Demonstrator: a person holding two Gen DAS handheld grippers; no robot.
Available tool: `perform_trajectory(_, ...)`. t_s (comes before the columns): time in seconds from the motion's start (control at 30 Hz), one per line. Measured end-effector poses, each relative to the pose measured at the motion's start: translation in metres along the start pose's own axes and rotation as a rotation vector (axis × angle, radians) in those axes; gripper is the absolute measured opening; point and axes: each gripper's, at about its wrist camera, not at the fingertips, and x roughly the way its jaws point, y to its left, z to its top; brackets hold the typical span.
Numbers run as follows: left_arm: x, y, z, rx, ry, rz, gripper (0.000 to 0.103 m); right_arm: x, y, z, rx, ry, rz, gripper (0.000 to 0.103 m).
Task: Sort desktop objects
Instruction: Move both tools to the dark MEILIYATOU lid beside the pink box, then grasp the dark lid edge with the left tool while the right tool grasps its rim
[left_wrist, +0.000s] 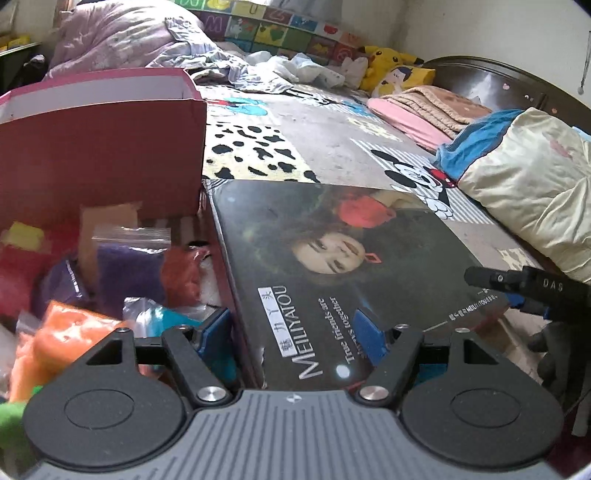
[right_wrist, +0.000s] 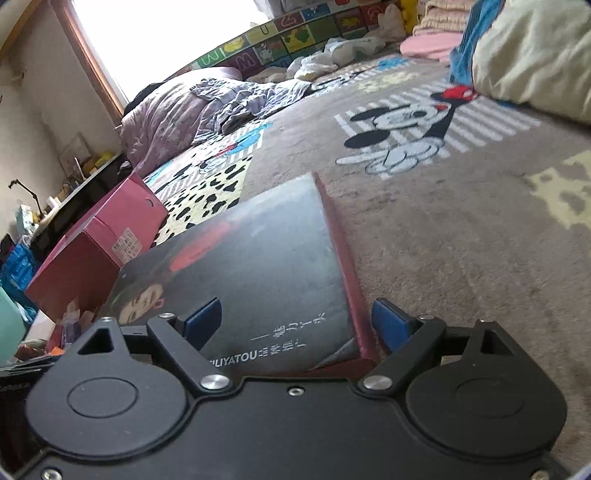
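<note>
Hovering low over the bed, the left gripper (left_wrist: 291, 330) has its blue fingers (left_wrist: 365, 334) spread wide, one over the open box of bagged things and the other over the dark box lid (left_wrist: 332, 266) printed with a portrait and the word MEILIYATOU. Nothing is between them. The right gripper (right_wrist: 297, 323) sits at the lid's near right corner, its fingers (right_wrist: 391, 325) also wide, one above the dark printed face and the other just outside the red rim; whether either pad touches the lid I cannot tell. In the left view that same gripper shows as a black body at the lid's right edge, with a dark-gloved hand (left_wrist: 554, 354) behind it.

Just left of the lid, at the near left of the bedspread (left_wrist: 332, 147), lies a heap of small zip bags: an orange one (left_wrist: 66, 336) nearest, then a purple one (left_wrist: 125, 269) and a red-orange one (left_wrist: 184, 273). Behind them a pink box (left_wrist: 99, 147) stands with its open top showing a white inner wall, touching the lid's far left corner.

Beyond, the bedspread shows a spotted patch and a cartoon mouse (right_wrist: 402, 133). A cream pillow (left_wrist: 528, 192) lies along the right edge, folded blankets (left_wrist: 424, 107) farther on, a yellow plush toy (left_wrist: 388, 62) by the headboard, and a rumpled lilac quilt (left_wrist: 122, 37) at the far left corner.
</note>
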Motion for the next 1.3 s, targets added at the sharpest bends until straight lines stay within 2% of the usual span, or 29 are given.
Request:
perform_trajectory(0.23,0.001,-0.006,0.006,0.022,0.045,-0.019,0.078,-0.007,0.003,-0.003,-0.046,0.019,0.021,0.091)
perform_trajectory(0.47,-0.021,-0.016,0.008,0.035,0.036,-0.079,0.078,-0.044,0.006,-0.008,-0.048,-0.012,0.018,0.091)
perform_trajectory(0.67,-0.05,-0.028,0.015,0.079,0.003,-0.11,0.078,-0.081,0.015,-0.016,-0.025,-0.064,0.017,0.092)
perform_trajectory(0.93,-0.093,-0.026,0.027,0.112,-0.059,-0.13,0.079,-0.116,0.042,-0.016,-0.045,-0.123,0.046,0.093)
perform_trajectory(1.0,-0.104,-0.025,0.03,0.128,-0.081,-0.122,0.082,-0.123,0.053,-0.015,-0.066,-0.148,0.053,0.094)
perform_trajectory(1.3,-0.144,0.005,0.045,0.128,-0.153,-0.099,0.083,-0.119,0.096,0.002,-0.106,-0.182,0.136,0.094)
